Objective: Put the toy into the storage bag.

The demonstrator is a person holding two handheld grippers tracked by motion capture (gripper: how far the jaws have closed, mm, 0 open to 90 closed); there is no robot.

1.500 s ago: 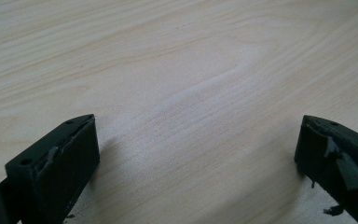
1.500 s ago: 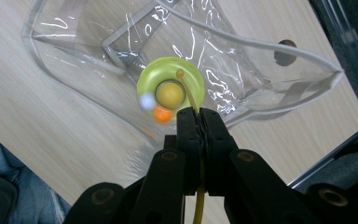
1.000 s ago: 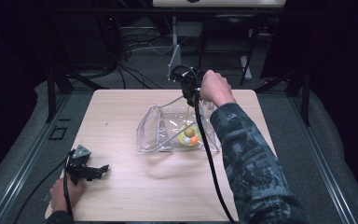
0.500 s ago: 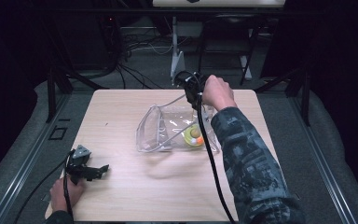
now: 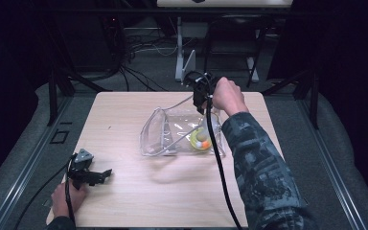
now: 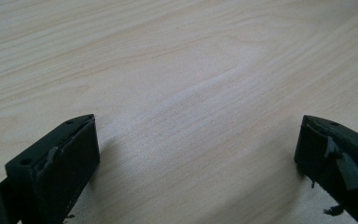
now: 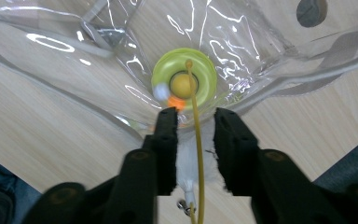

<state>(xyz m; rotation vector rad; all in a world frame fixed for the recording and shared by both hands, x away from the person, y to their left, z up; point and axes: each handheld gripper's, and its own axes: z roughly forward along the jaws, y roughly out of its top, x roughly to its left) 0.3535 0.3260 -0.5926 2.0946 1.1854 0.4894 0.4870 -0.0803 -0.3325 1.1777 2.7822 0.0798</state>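
Note:
A clear plastic bag point(image 5: 170, 132) lies in the middle of the wooden table point(image 5: 124, 115), and a yellow-green disc toy point(image 5: 200, 139) rests inside it at its right end. My right gripper point(image 5: 202, 109) points down over the bag's far right corner. In the right gripper view the disc toy point(image 7: 184, 79) shows through the bag point(image 7: 242, 37) just past my right gripper point(image 7: 195, 122). Its jaws have just been opening, with a white fluffy piece point(image 7: 189, 163) and a thin yellow cord point(image 7: 198, 154) between them. My left gripper point(image 5: 103, 175) point(image 6: 198, 149) rests wide open on the table's front left.
A grey strap point(image 5: 179, 103) runs from the bag toward the right gripper. The camouflage sleeve point(image 5: 258, 163) reaches across the table's right side, and a black cable point(image 5: 220, 177) trails along it. A dark round spot point(image 7: 311, 11) marks the tabletop beyond the bag.
The right hand and its gripper have drifted slightly right and nearer, and the disc toy has slid a little right inside the bag. The left hand has kept still.

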